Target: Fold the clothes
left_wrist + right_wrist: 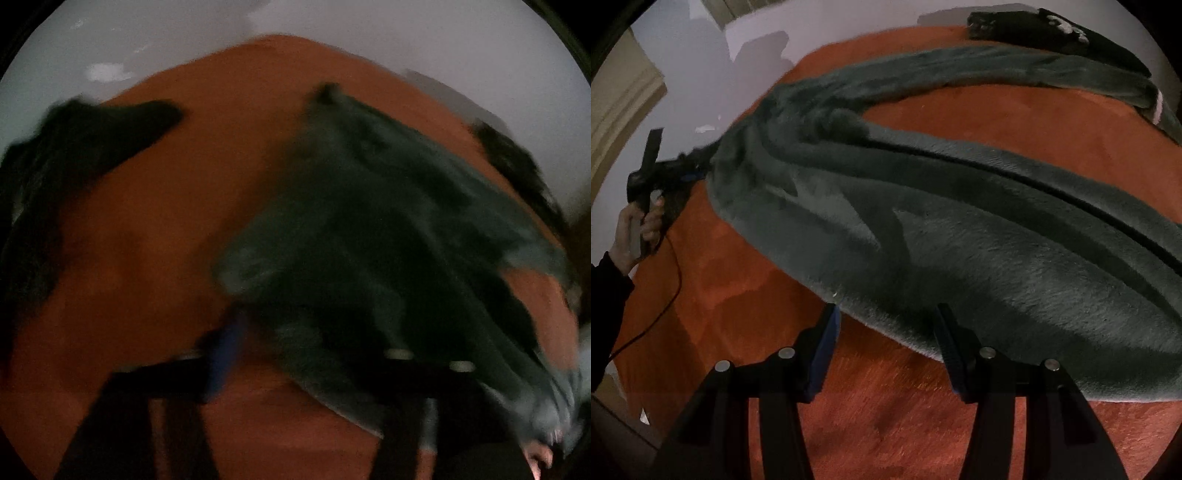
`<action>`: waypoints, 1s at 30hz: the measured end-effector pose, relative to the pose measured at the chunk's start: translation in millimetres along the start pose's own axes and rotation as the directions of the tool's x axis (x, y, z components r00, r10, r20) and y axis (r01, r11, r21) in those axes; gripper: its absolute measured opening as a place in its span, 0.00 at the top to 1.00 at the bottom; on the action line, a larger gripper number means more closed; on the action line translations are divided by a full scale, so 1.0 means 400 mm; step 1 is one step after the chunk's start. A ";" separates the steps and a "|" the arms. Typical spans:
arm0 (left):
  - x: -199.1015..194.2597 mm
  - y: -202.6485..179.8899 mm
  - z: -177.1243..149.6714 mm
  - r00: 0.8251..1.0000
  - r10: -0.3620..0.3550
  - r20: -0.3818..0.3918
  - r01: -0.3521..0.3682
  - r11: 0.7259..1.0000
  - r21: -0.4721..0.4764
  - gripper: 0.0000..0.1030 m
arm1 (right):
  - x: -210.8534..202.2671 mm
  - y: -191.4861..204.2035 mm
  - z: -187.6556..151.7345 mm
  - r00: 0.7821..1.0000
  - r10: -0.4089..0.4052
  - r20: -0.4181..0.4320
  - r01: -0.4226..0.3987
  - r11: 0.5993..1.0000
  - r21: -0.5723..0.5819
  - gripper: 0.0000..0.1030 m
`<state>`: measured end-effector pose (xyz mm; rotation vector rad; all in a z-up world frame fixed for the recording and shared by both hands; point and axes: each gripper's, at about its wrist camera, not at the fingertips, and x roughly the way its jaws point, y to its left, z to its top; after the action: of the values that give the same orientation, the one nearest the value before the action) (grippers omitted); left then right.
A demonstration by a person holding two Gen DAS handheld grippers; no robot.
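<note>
Surface: orange rug [997, 122], bare patches between the clothes.
Garment: dark green fleece [960, 229], spread long across rug, bunched into folds at its left end; near edge touching inner side of right gripper's right finger; nap visible in right wrist view.
Same garment, left wrist view: fleece [369, 221] blurred, draped over right half of frame.
Other clothes: black item [74, 177] at left of rug, apart from fleece; black item with white print [1052, 29] at far edge of rug, beside fleece's far end.
Right gripper [886, 328]: fingers spread wide, blue pads facing in, nothing between them, low over rug at fleece's near edge.
Left gripper [698, 170]: at bunched left end of fleece; blue pad showing; grip on cloth not discernible, tips hidden and blurred.
Hand [635, 229]: wrapped round left gripper's handle, dark sleeve, black cable hanging below.
Background: pale wall [701, 74].
</note>
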<state>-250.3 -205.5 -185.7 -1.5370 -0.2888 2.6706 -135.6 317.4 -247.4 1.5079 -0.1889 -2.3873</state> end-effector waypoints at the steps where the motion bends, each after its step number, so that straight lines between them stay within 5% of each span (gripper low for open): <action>1: -0.002 0.031 -0.008 1.000 0.005 0.014 -0.004 0.998 -0.069 0.31 | 0.001 0.005 0.004 1.000 -0.006 -0.017 0.005 1.000 -0.008 0.50; 3: -0.008 0.119 -0.017 0.998 -0.045 0.044 0.055 0.962 -0.266 0.27 | 0.005 0.014 0.011 0.999 -0.013 -0.050 0.012 1.000 -0.017 0.50; 5: -0.001 0.207 -0.025 0.988 -0.130 0.079 0.151 0.872 -0.465 0.26 | 0.013 0.024 0.016 0.997 -0.014 -0.082 0.012 1.000 -0.018 0.50; 7: 0.026 0.253 -0.024 0.978 -0.193 0.078 0.202 0.794 -0.573 0.26 | 0.030 0.033 0.021 0.993 -0.010 -0.119 0.008 1.000 -0.020 0.50; 8: 0.036 0.254 -0.020 0.978 -0.198 0.068 0.200 0.788 -0.582 0.26 | 0.039 0.037 0.023 0.991 -0.008 -0.137 0.005 1.000 -0.021 0.50; 15: 0.062 0.167 0.019 0.966 -0.248 0.074 0.252 0.832 -0.495 0.26 | 0.083 0.037 0.054 0.984 0.026 -0.175 -0.015 0.998 0.062 0.50; 16: 0.069 0.147 0.023 0.972 -0.228 0.065 0.231 0.851 -0.472 0.42 | 0.090 0.037 0.058 0.983 0.031 -0.180 -0.018 0.997 0.075 0.50; 17: 0.075 0.128 0.027 0.977 -0.207 0.057 0.210 0.869 -0.449 0.78 | 0.096 0.037 0.063 0.982 0.036 -0.185 -0.020 0.996 0.087 0.50; 18: 0.078 0.113 0.029 0.982 -0.182 0.054 0.188 0.886 -0.425 0.87 | 0.097 0.037 0.064 0.982 0.039 -0.183 -0.022 0.995 0.093 0.50; 24: -0.032 0.143 -0.017 0.982 -0.098 0.160 0.158 0.895 -0.417 0.88 | 0.087 0.043 0.068 0.985 0.033 -0.170 -0.022 0.997 0.068 0.50; 30: -0.153 0.252 -0.039 0.977 -0.055 0.206 0.156 0.844 -0.513 0.88 | 0.077 0.050 0.072 0.987 0.028 -0.157 -0.022 0.999 0.040 0.50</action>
<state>-200.7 -310.3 -159.8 -1.3080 -1.1707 2.7833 -169.9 286.8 -255.5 1.6928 -0.2174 -2.2445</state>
